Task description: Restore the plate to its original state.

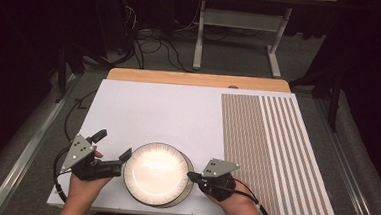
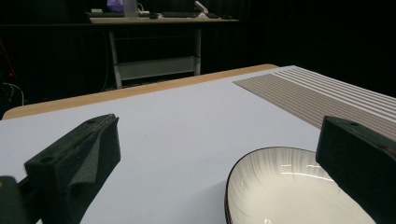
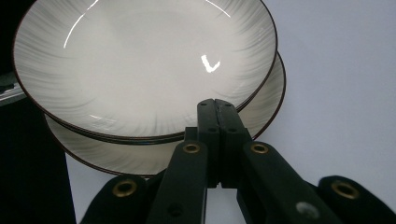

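Stacked plates (image 1: 157, 173), tabletop (image 1: 168, 111) at 6 o'clock: my right hand-held gripper (image 3: 217, 109) is pressed together at the upper plate's rim, left hand-held gripper (image 1: 111, 145) spread apart at 9. I judge the top plate may slide off if nudged unevenly.

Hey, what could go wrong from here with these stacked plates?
1. The top plate sits off-centre on the lower plate; a nudge from the shut right gripper at their rims might slide it off.
2. The stack lies near the table's front edge, so a push that way could tip it over.
3. The open left gripper straddles the rim; closing might catch just one plate.
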The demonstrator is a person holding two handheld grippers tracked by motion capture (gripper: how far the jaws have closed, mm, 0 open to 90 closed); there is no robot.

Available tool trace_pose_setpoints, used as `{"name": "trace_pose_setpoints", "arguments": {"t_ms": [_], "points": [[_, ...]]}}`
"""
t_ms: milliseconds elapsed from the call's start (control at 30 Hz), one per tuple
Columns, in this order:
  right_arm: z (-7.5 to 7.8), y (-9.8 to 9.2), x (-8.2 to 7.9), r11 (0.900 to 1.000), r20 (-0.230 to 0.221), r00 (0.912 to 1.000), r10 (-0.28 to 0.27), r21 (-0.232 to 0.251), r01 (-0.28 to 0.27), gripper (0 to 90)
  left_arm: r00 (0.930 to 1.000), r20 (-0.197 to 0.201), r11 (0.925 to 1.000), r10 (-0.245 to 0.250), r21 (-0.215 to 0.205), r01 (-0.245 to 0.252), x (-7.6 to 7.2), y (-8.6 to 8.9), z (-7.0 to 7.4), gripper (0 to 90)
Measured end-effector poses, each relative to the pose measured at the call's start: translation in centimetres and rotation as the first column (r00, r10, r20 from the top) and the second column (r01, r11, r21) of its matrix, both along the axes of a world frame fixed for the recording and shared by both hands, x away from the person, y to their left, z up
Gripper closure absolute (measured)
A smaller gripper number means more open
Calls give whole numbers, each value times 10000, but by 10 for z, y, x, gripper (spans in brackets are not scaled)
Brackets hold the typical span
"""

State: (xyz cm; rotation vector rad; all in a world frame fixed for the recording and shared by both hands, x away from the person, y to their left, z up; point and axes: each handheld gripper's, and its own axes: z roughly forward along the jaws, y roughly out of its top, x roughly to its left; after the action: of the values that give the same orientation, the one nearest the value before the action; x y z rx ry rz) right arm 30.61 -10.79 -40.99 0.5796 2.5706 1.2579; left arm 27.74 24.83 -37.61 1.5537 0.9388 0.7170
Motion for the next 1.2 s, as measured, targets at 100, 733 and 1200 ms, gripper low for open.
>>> {"name": "trace_pose_setpoints", "arguments": {"t_ms": [100,733,1200], "points": [[0,-1,0,10000,-32,10000,-41,-10,41,900,10000,-13,10000,-11,-8,11,0,0,0,5],[4,-12,3,9994,-7,9995,-323,97,323,900,9999,-95,9999,-104,51,105,2,-3,-2,5],[8,-19,3,9977,-72,9983,-575,342,578,900,9999,-104,10000,-97,-11,97,2,-2,-3,5]]}}
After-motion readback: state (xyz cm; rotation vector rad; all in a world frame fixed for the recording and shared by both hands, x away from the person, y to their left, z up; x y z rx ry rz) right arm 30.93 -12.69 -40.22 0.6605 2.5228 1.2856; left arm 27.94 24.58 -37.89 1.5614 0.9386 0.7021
